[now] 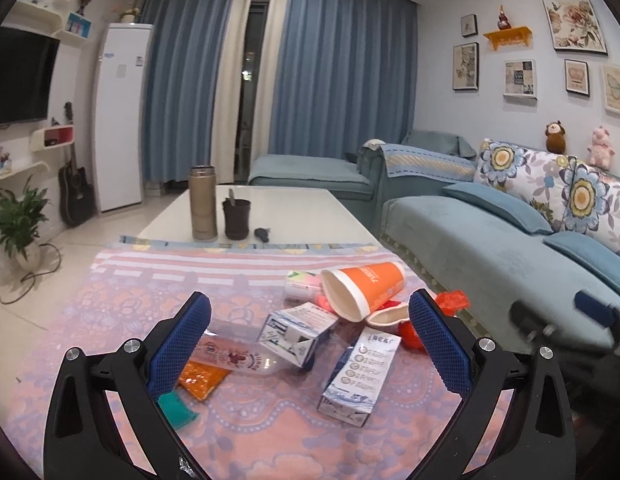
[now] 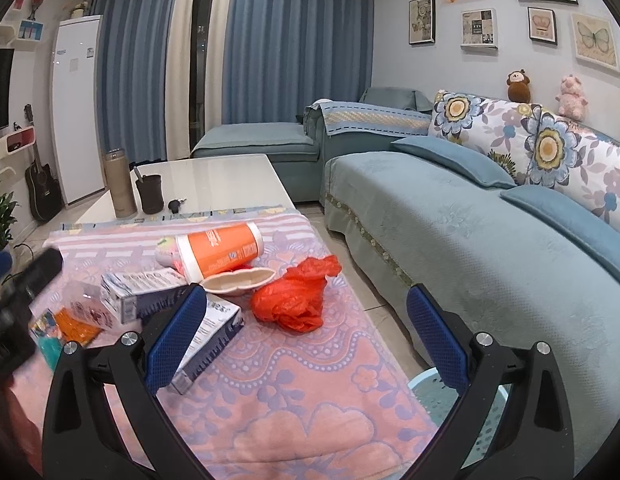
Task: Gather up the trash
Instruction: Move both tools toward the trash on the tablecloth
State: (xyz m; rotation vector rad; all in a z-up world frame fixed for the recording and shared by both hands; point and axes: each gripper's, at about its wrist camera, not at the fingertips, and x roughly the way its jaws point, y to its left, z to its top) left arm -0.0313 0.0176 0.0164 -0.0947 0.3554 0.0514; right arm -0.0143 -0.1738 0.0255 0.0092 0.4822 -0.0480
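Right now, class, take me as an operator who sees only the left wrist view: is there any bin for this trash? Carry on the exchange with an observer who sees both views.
Observer: Yes. A light blue perforated basket stands on the floor between the table and the sofa, at the near right.
Operator: A finger hides most of the red thing. What is it?
Observer: A crumpled red plastic bag, lying on the cloth just right of the cream dish.
Operator: The right gripper is a blur to me.
Observer: The right gripper is open and holds nothing.
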